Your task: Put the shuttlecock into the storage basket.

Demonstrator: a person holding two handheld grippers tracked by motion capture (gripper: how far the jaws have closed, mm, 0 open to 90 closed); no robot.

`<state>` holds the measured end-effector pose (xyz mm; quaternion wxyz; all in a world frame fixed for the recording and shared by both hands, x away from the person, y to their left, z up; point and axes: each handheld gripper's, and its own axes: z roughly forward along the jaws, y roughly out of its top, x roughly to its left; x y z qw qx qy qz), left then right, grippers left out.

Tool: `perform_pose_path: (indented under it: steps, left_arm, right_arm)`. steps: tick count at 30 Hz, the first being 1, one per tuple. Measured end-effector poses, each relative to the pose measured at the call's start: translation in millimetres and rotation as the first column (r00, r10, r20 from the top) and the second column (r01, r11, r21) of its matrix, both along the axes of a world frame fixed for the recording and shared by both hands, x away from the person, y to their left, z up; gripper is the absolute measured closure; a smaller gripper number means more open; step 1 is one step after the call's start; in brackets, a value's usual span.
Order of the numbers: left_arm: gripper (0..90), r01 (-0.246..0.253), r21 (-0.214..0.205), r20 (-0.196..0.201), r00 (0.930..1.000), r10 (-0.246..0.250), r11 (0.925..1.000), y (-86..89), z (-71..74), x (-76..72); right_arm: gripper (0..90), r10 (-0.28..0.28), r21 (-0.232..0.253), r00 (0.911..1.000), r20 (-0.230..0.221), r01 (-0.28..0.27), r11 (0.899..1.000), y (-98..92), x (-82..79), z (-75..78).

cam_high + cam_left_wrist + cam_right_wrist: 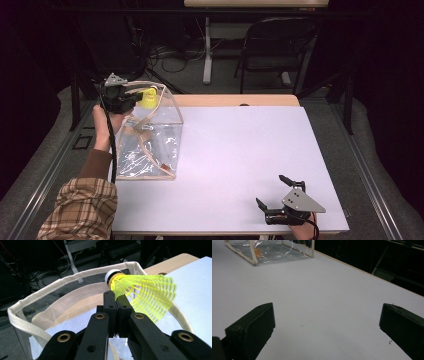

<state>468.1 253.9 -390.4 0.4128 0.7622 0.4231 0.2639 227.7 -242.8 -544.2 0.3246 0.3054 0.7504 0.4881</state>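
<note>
With my left tool [117, 298] pinched tight on the yellow shuttlecock [145, 293], I hold it by the near edge of its mesh skirt, the white cork end pointing away from me toward the far rim of the clear bag [75, 273]. From the high view, that tool [131, 96] sits raised at the bag's [150, 140] open top, at the back left of the counter [240, 150], so the shuttlecock [148, 97] hangs just over the cloth-trimmed opening and not yet down inside. I judge the pickup and carry as done; what is left is to lower it past the rim and let go so it drops to the bag's floor. My right tool [274, 192] rests near the front right edge of the counter, well apart from the bag, its jaws spread wide and holding nothing. Beyond the counter I see a folding chair [272, 45] and loose cables on the floor.
</note>
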Motion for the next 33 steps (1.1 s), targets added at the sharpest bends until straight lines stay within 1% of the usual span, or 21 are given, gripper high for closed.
perform_pose_path:
  steps: [12, 25, 33]
  left_arm:
    - [88.8, 0.004, 0.001, -0.014, 0.9999, -0.004, 1.0000, -0.7, -2.8, 2.3]
    - [88.8, 0.012, 0.003, -0.042, 0.9990, -0.011, 0.9999, -2.1, -7.3, 5.8]
    - [88.8, 0.016, 0.012, -0.057, 0.9982, -0.016, 0.9998, -3.2, -10.0, 8.2]
  right_arm:
    - [0.0, 0.000, -0.001, 1.0000, 0.000, 0.000, 1.000, -0.1, 0.0, 0.0]
    - [0.0, 0.001, 0.000, 1.0000, 0.000, -0.001, 1.000, 0.0, -0.1, 0.0]
    - [0.0, 0.002, -0.002, 1.0000, 0.001, -0.002, 1.000, -0.1, -0.1, 0.0]
